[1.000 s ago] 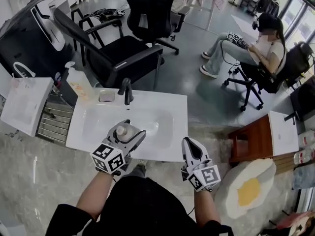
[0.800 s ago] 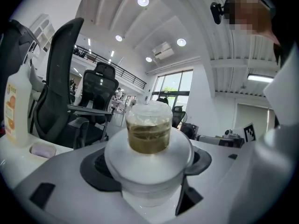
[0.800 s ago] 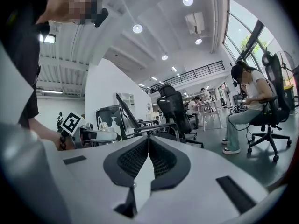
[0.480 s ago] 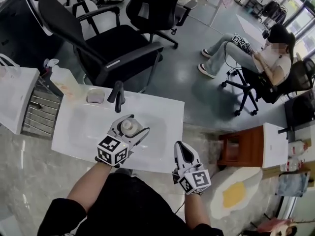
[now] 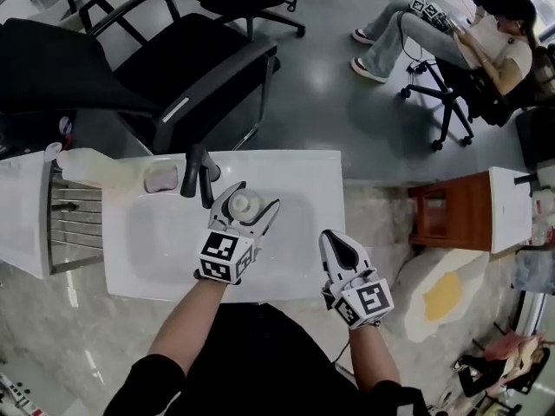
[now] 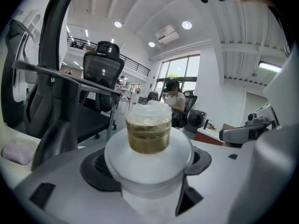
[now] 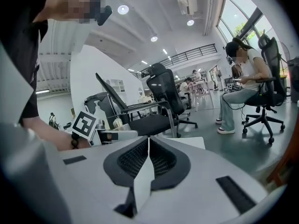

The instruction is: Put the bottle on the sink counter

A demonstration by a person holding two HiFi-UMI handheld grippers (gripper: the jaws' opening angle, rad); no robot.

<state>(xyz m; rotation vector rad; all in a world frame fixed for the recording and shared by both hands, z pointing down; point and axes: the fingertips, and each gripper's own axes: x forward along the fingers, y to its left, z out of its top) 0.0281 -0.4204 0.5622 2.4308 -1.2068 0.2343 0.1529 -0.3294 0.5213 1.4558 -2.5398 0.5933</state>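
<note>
In the head view my left gripper (image 5: 253,197) holds a clear bottle (image 5: 244,204) with a white cap upright over the white sink (image 5: 139,271), just right of the black faucet (image 5: 198,173). The left gripper view shows the bottle (image 6: 148,133) close up, with a gold band under the cap, and both pads pressed on its body. My right gripper (image 5: 335,240) hangs off the sink's front right corner. Its jaws are shut with nothing between them (image 7: 147,158).
A soap dish (image 5: 160,178) and a pump dispenser (image 5: 87,167) sit on the counter left of the faucet. A white rack (image 5: 26,219) stands at the left and a black office chair (image 5: 165,68) behind the sink. A wooden side table (image 5: 451,219) is at the right, and a seated person (image 5: 473,33) far off.
My left gripper has carried the bottle back and to the right over the basin, closer to the faucet. The right gripper has kept its place by the front edge.
</note>
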